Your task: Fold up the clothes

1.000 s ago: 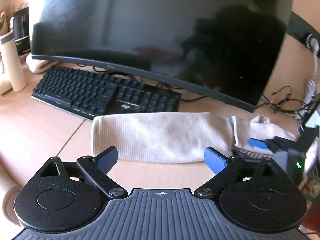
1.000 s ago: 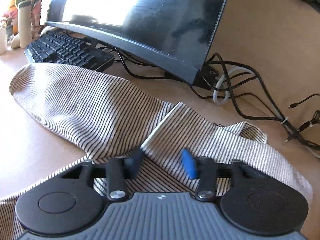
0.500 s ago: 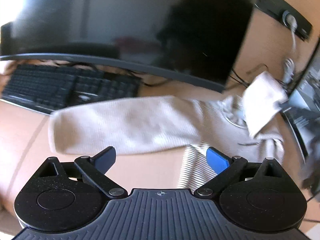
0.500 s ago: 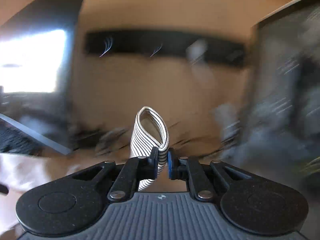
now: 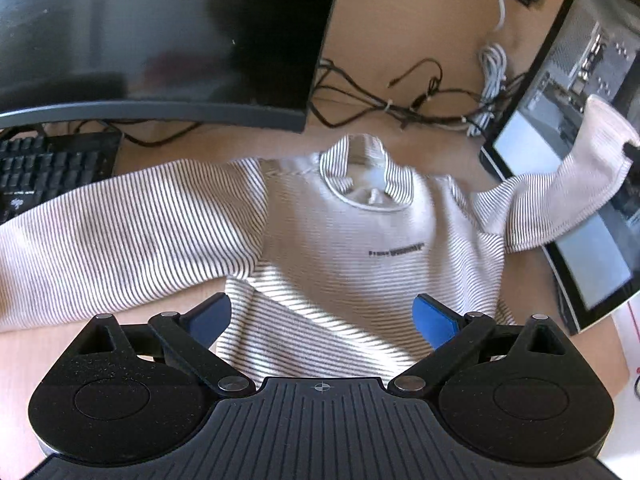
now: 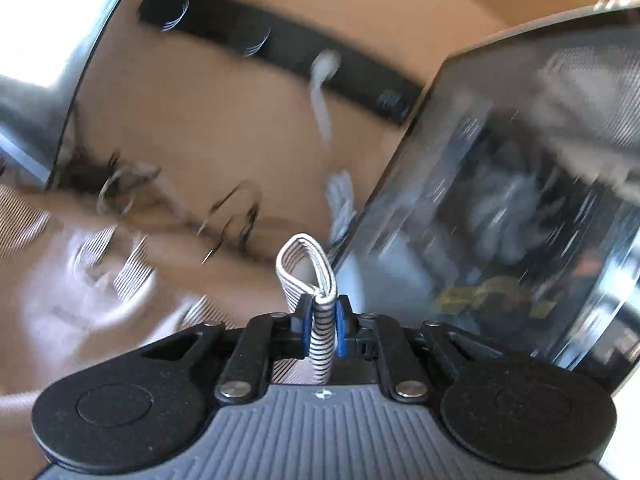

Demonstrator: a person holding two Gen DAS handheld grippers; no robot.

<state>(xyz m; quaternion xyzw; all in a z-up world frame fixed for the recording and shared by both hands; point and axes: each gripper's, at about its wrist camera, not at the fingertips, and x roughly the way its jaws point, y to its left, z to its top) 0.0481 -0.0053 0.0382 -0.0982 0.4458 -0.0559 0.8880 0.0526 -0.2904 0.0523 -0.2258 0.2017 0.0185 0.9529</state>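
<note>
A white long-sleeved shirt with thin dark stripes lies face up on the wooden desk, collar toward the monitor. Its left sleeve stretches flat to the left. My left gripper hovers open over the shirt's lower chest, holding nothing. The right sleeve cuff is lifted off the desk at the far right. In the right wrist view my right gripper pinches that cuff, which loops up between the blue pads. Its jaws are opening slightly with the cloth still between them.
A wide dark monitor stands behind the shirt, with a black keyboard under it at the left. Loose cables lie behind the collar. A glass-sided computer case stands close on the right. A black power strip hangs on the wall.
The left gripper swung right and tilted down, from the left sleeve to over the shirt's chest. The right gripper shut on the right cuff and lifted it up toward the right.
</note>
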